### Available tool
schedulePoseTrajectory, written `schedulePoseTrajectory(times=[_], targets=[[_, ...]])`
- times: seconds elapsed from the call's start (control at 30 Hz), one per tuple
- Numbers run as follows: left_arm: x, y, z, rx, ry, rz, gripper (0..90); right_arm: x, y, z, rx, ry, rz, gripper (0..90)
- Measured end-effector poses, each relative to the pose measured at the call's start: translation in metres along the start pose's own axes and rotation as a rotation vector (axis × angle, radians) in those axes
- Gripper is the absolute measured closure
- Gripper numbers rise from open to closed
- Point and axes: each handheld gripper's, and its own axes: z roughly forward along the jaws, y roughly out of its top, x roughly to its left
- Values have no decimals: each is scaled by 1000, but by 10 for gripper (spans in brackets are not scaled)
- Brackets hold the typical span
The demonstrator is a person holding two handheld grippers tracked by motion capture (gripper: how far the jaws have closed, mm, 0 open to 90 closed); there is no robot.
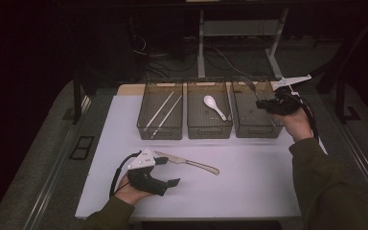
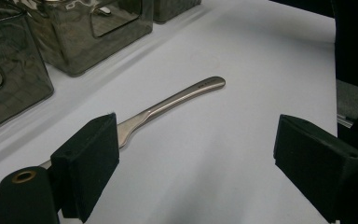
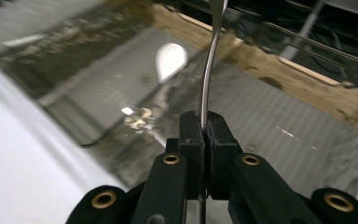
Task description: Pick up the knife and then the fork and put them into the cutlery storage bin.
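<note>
At the near edge of the white mat (image 1: 249, 191) we keep our left gripper (image 1: 165, 171) resting with its jaws spread wide and nothing between them; the butter knife (image 1: 188, 162) lies flat just beyond it, its blade end beside one jaw. Farther off stand three smoky bins: chopsticks (image 1: 162, 111) in the left one, a white spoon (image 1: 214, 107) in the middle. Over the right bin (image 1: 256, 128) our right gripper (image 1: 262, 103) pinches a slim metal utensil (image 3: 208, 70) tight, handle clamped between its pads.
</note>
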Motion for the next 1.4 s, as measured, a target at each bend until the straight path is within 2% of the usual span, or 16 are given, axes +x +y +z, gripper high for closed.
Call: schedulePoseTrajectory(times=[0.27,0.4,0.63,0.7,0.9,1.03,1.13,1.23,1.4], targets=[[0,0,0,-2,-3,-3,130,-20,-4,20,58,-39,28,866],[0,0,0,-1,-8,-4,131,-25,-11,29,103,-55,23,864],[-1,-1,1,8,-11,0,131,-27,-25,42,157,-40,46,854],[-1,-1,1,9,-12,1,131,-27,-28,44,170,-26,59,813],[-1,-1,2,13,-15,2,131,-28,-30,38,142,4,95,677],[-1,-1,2,14,-14,3,131,-27,-30,29,98,32,106,586],[-1,-1,2,15,-14,3,131,-23,-31,21,63,74,122,500],[-1,-1,2,17,-11,1,132,-16,-33,10,14,93,118,426],[-1,-1,2,16,-3,-2,133,0,-37,-10,-50,122,74,380]])
